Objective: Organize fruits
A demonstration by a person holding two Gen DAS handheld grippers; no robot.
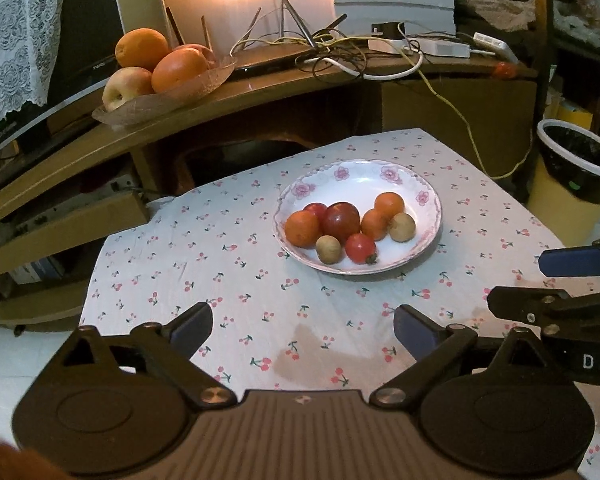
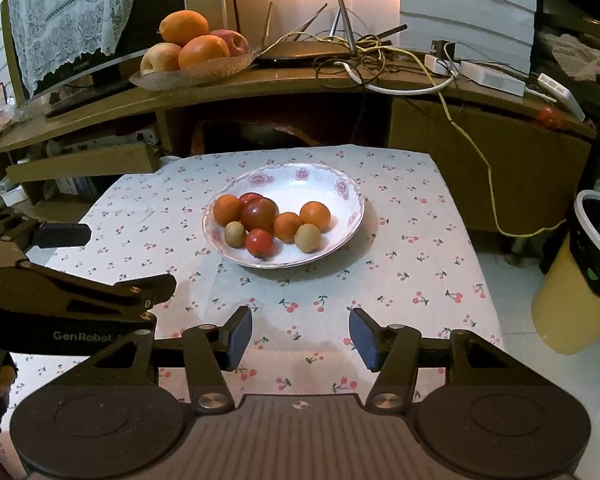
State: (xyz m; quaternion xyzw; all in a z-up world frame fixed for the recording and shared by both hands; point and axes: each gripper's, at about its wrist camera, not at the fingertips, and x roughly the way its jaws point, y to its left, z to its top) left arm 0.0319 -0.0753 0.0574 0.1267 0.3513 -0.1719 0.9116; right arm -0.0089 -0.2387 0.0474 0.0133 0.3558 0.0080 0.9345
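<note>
My left gripper (image 1: 303, 330) hovers low over the near edge of the surface (image 1: 228, 264), fingers spread wide with nothing between them. My right gripper (image 2: 301, 335) hangs level beside it, also parted and empty; in the left wrist view it is cut off at 3 o'clock, only its finger ends showing. The plate (image 1: 380, 178) sits at 12 o'clock on the cherry-print cloth, well apart from both grippers. It holds three small oranges (image 1: 302, 228), a dark red apple (image 1: 342, 222), a red tomato (image 1: 360, 248) and two tan round fruits (image 1: 328, 250), possibly longans. A second red fruit is mostly hidden behind the apple. Bare cloth lies all round the plate. A bin (image 2: 596, 256) stands off the surface's edge at 3 o'clock.
</note>
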